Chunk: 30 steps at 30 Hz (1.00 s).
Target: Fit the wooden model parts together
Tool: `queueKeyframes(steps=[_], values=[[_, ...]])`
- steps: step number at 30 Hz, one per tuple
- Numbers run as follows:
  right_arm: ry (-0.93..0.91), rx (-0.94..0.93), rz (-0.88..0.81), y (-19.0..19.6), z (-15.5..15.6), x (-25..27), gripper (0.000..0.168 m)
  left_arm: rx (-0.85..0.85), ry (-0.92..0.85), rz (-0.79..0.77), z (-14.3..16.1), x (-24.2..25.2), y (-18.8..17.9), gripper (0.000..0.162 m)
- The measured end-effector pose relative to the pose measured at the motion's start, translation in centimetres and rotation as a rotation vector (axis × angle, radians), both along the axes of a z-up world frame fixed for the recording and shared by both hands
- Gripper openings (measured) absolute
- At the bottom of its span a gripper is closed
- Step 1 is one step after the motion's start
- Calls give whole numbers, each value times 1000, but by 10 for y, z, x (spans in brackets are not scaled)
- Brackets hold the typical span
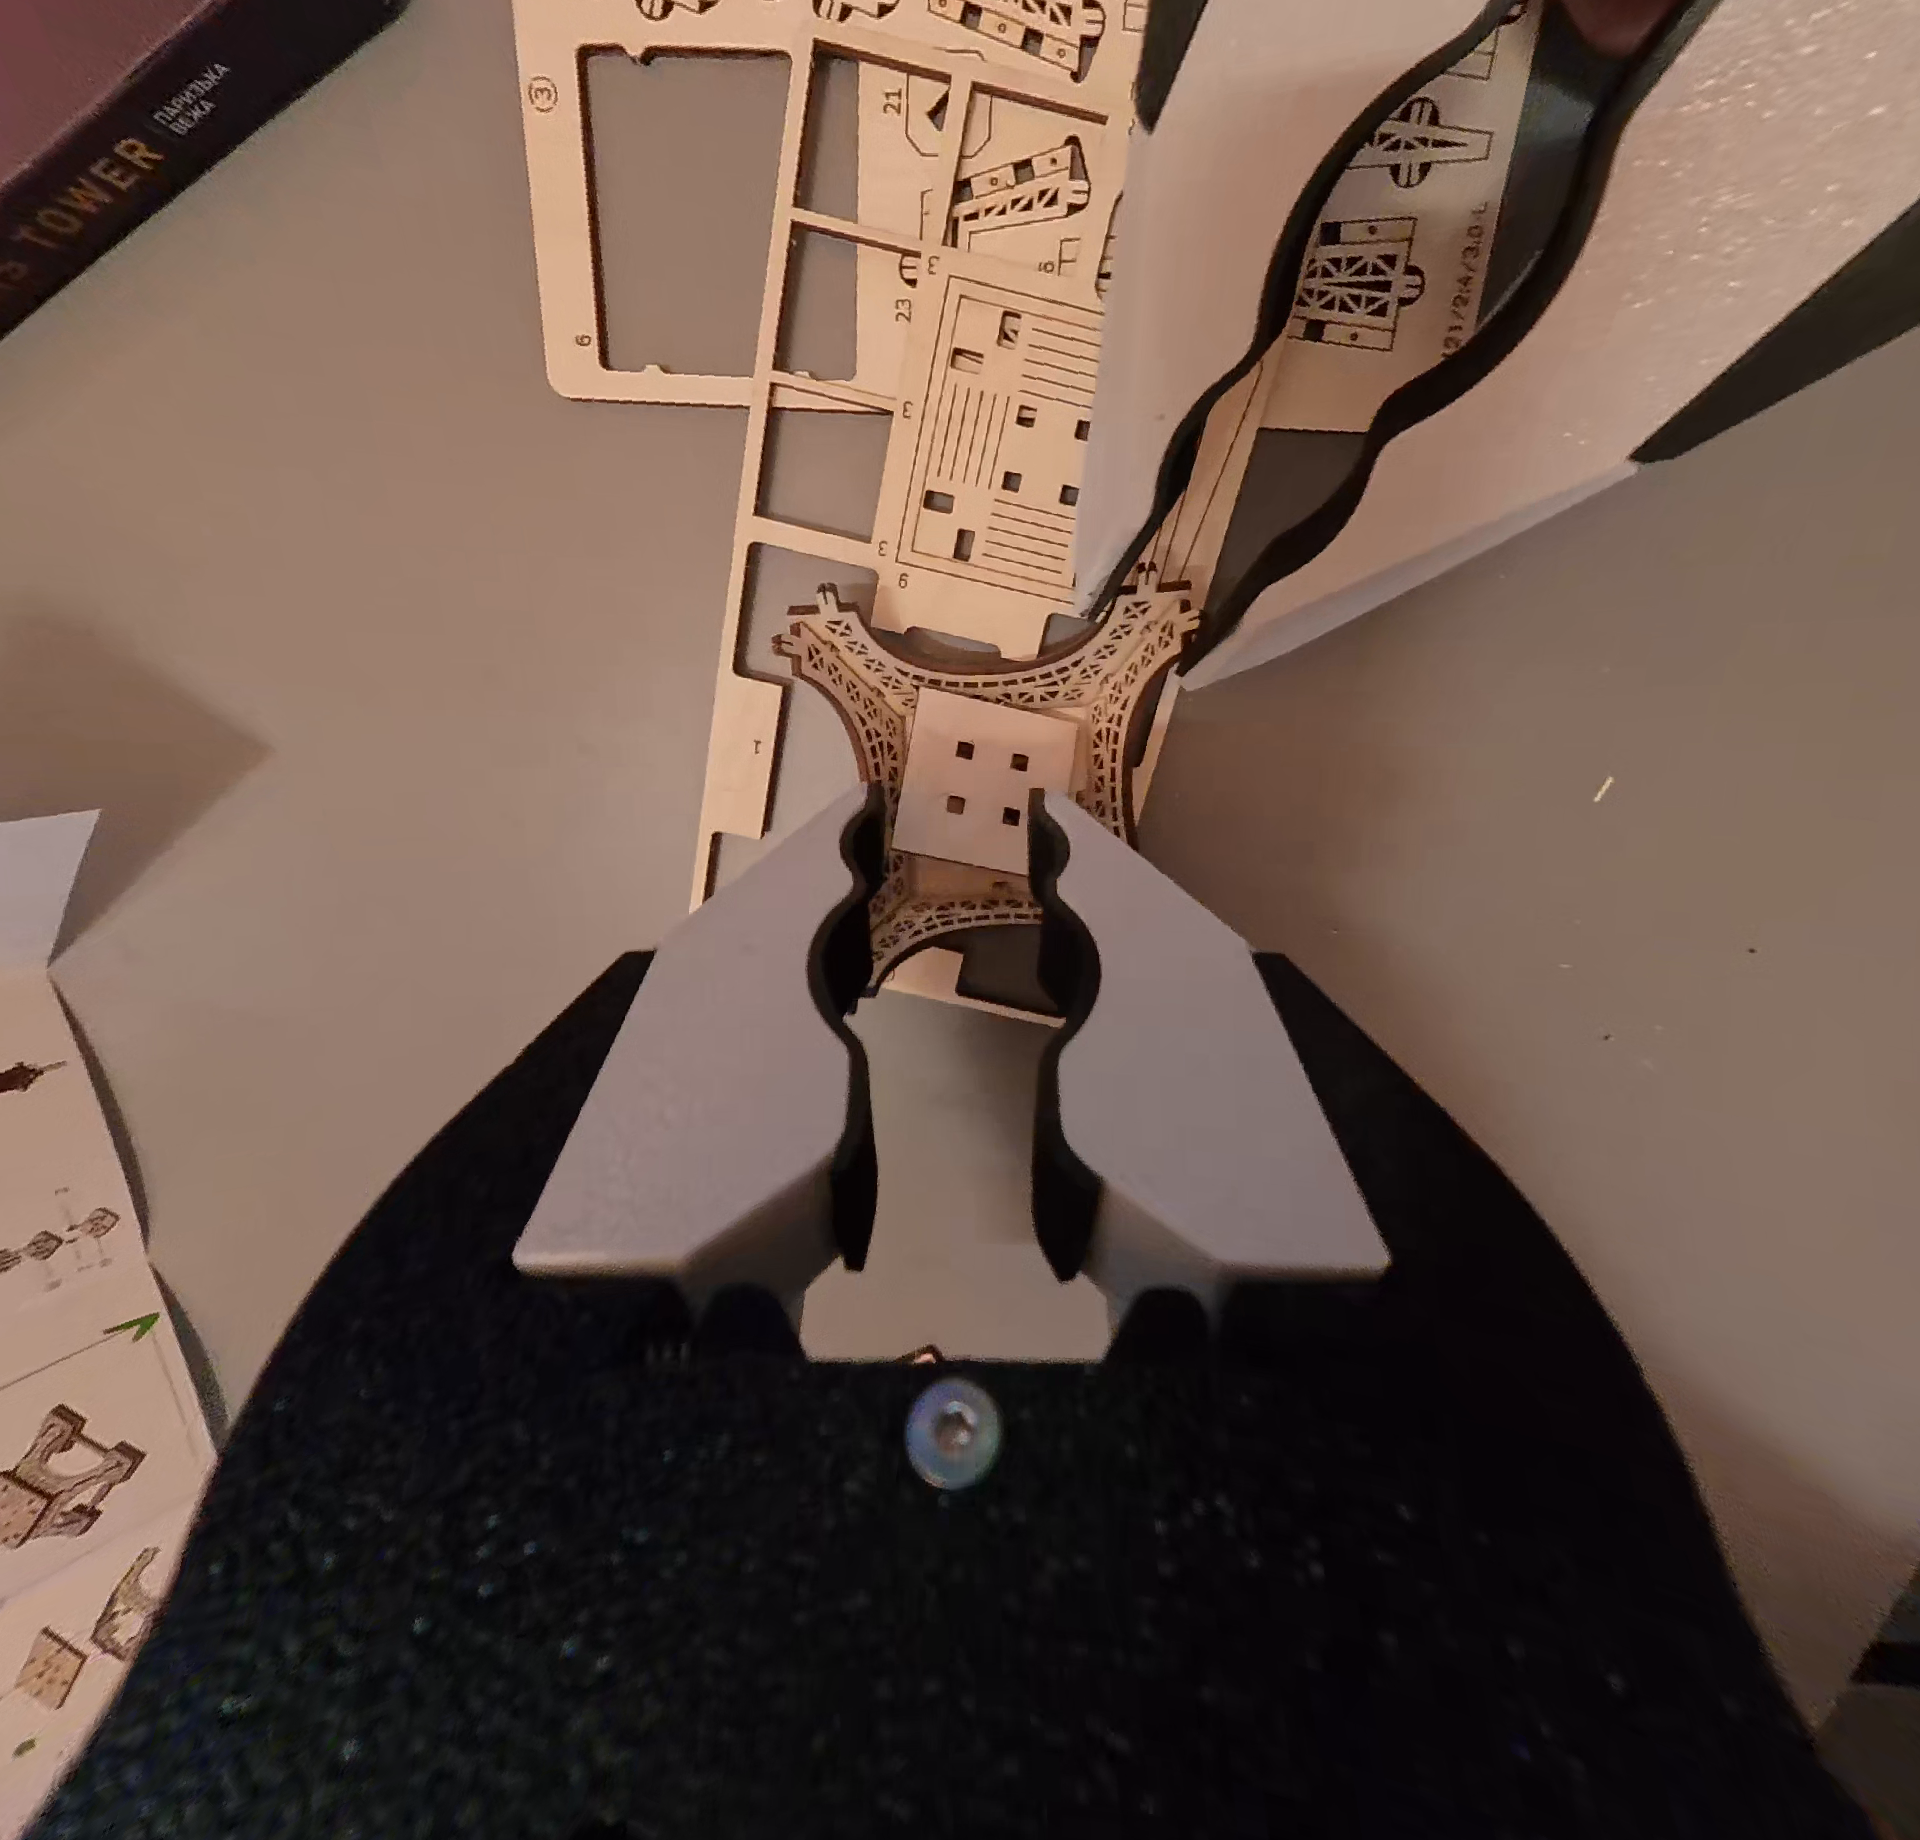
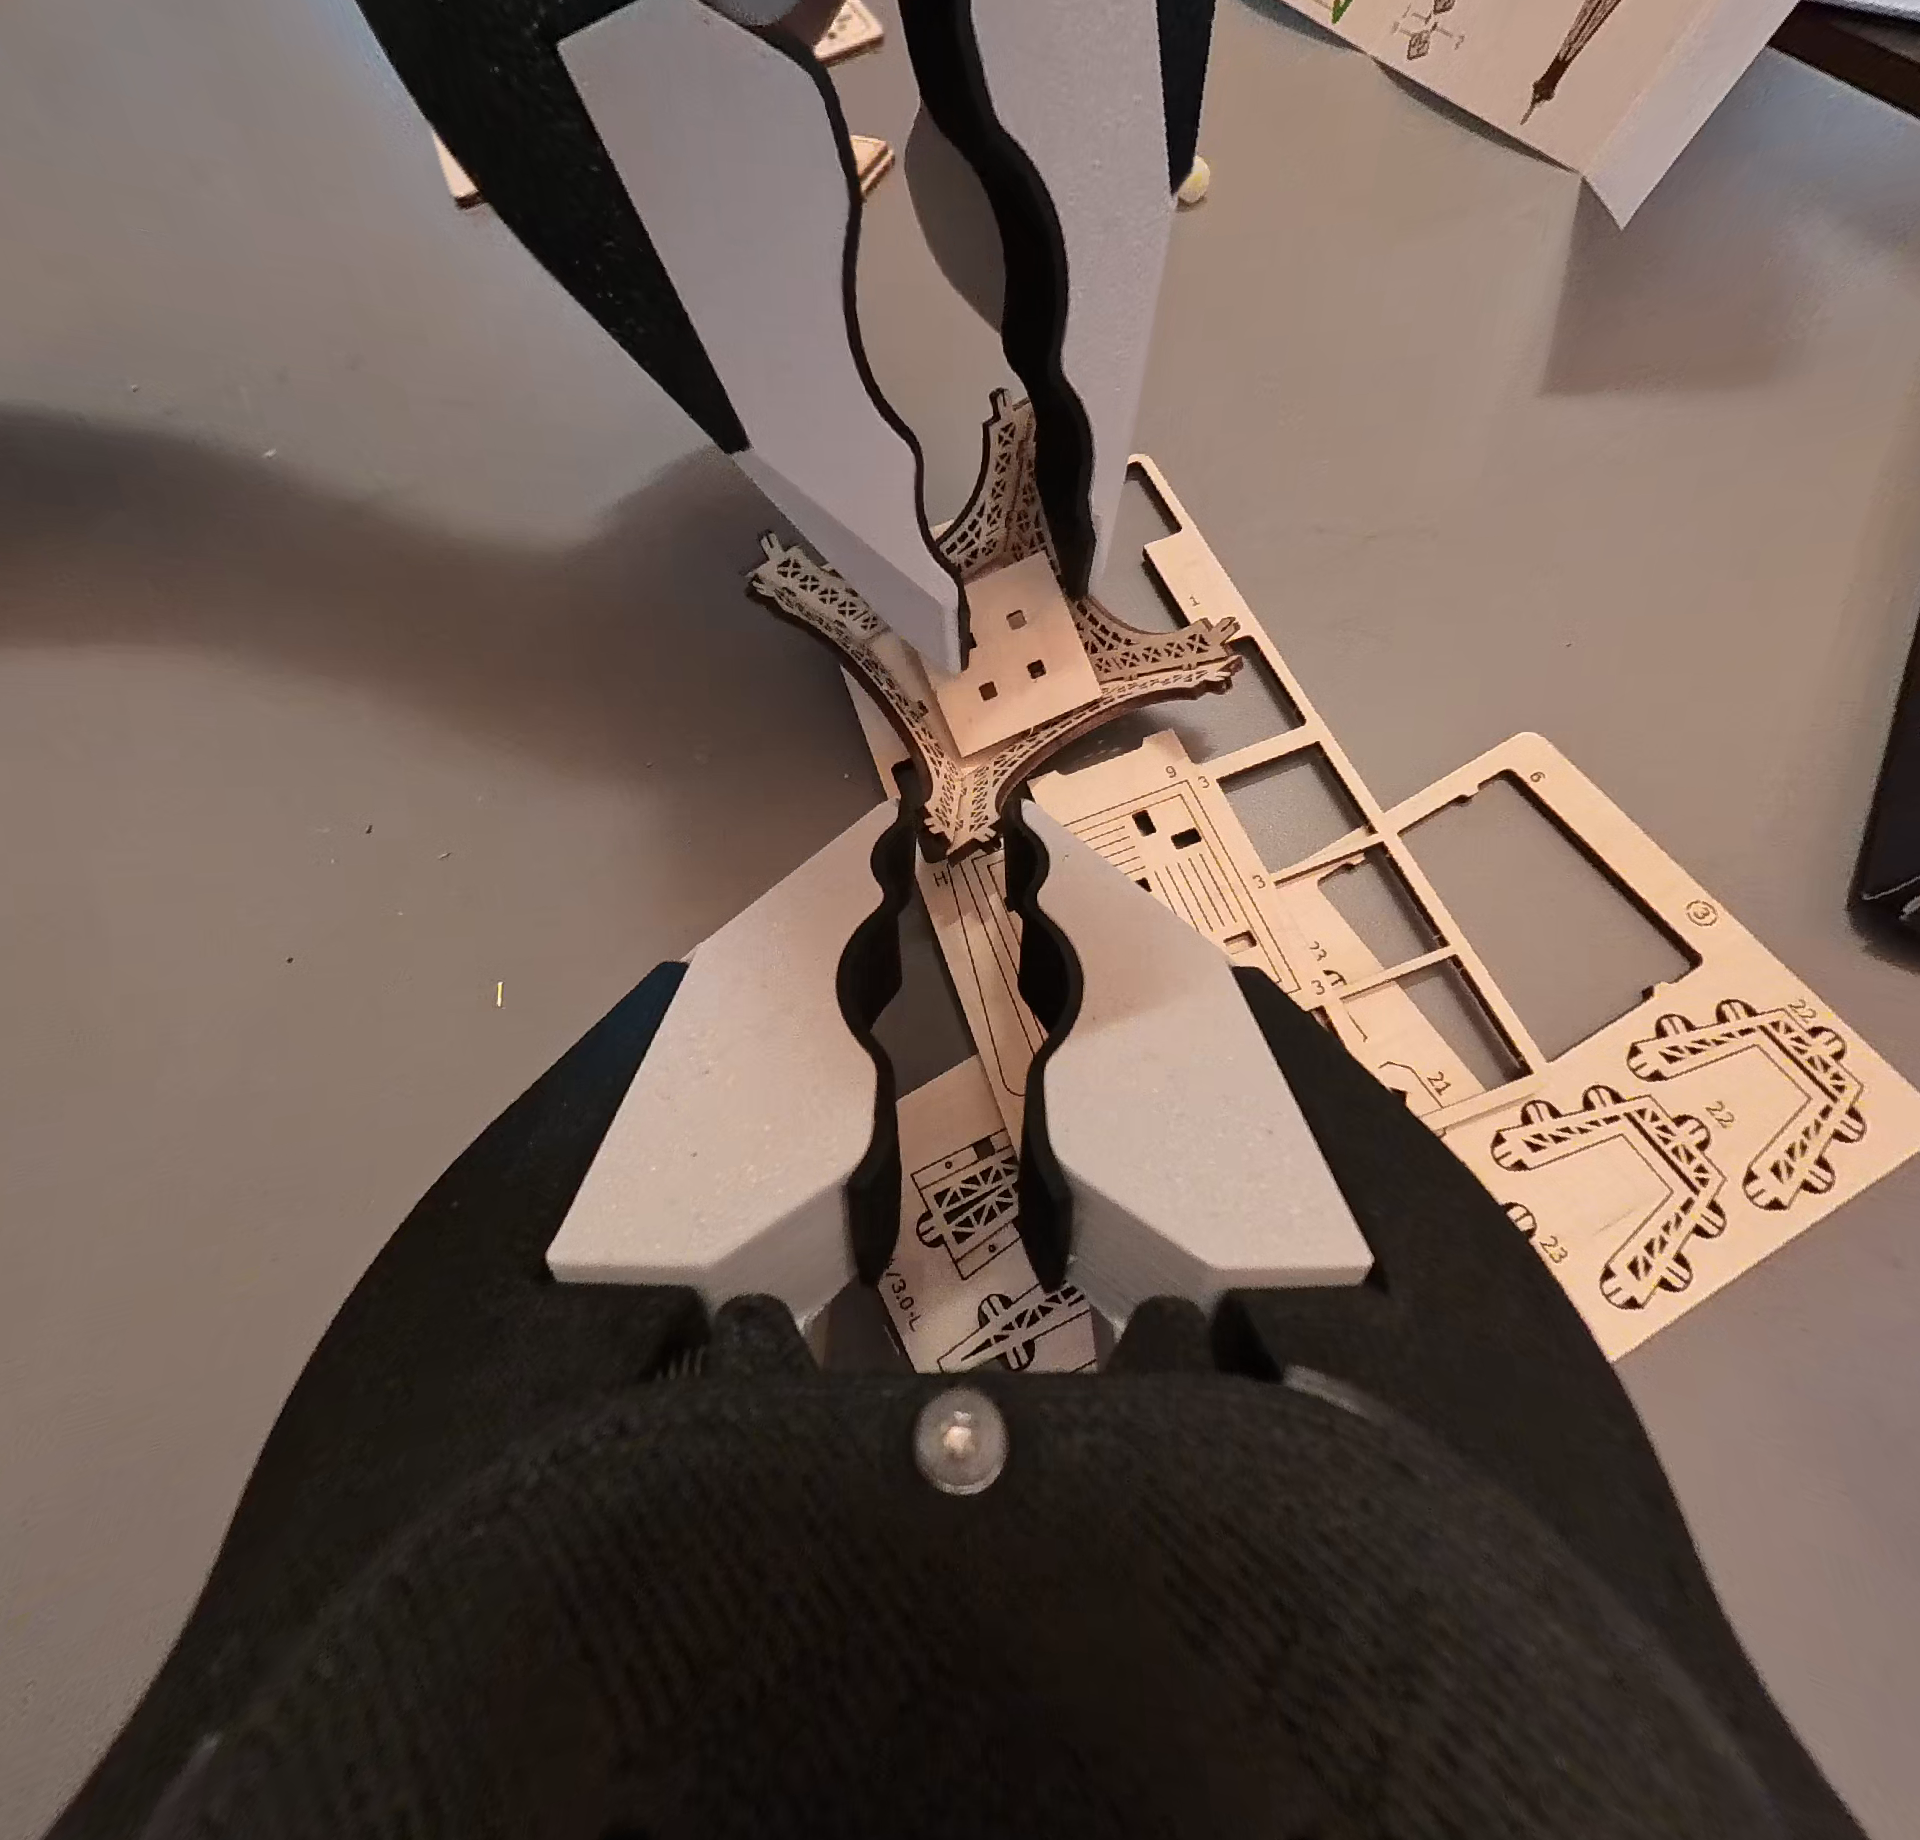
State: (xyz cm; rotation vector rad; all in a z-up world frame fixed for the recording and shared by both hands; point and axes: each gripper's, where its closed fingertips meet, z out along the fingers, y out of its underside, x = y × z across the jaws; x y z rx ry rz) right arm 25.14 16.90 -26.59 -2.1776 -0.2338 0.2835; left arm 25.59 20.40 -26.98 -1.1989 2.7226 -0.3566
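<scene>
Plywood lattice is what stands to suffer here: the tower base (image 1: 977, 751) has thin laser-cut legs, and a hard squeeze or a twist between the two grippers could, I judge, snap one or pull its tabs out of the slotted square deck. The base rests on the cut-out sheet (image 1: 831, 356) lying on the grey table (image 1: 312, 564). The left gripper (image 1: 961, 824) comes down over the deck with a narrow gap, its tips at the deck's two sides, seemingly pinching it. The right gripper (image 2: 961, 819) is also narrowly parted, its tips at the foot of one leg; whether they press on that leg I cannot tell. If either slips, the base could skid across the loose sheet. The base has no long axis to speak of: four legs splay out diagonally like an X, the deck faces up, and one leg points straight toward the right gripper.
</scene>
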Motion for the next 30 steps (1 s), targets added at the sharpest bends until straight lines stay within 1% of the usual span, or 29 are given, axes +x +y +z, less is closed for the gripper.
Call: queueKeyframes(steps=[6, 9, 12, 16, 21, 25, 27, 30], values=[[4, -1, 0, 0, 0, 0, 14, 24, -5, -73, 1, -3, -7, 35], [5, -1, 0, 0, 0, 0, 14, 75, -2, -109, -3, -3, -5, 32], [2, 0, 0, 0, 0, 0, 14, 92, 6, -109, -5, -3, -4, 30], [3, 0, 0, 0, 0, 0, 14, 57, 2, -59, -4, -2, -4, 30], [2, 1, -1, 0, 0, 0, 14, -77, 6, 57, -1, -1, -5, 30], [2, 0, -1, 0, 0, 0, 14, -152, 6, 101, 0, -3, -5, 30], [4, 0, -1, 0, 0, 0, 14, -161, 8, 105, -1, -4, -5, 30], [6, -1, -1, 0, 0, 0, 14, -99, -12, 78, -3, -6, -5, 30]])
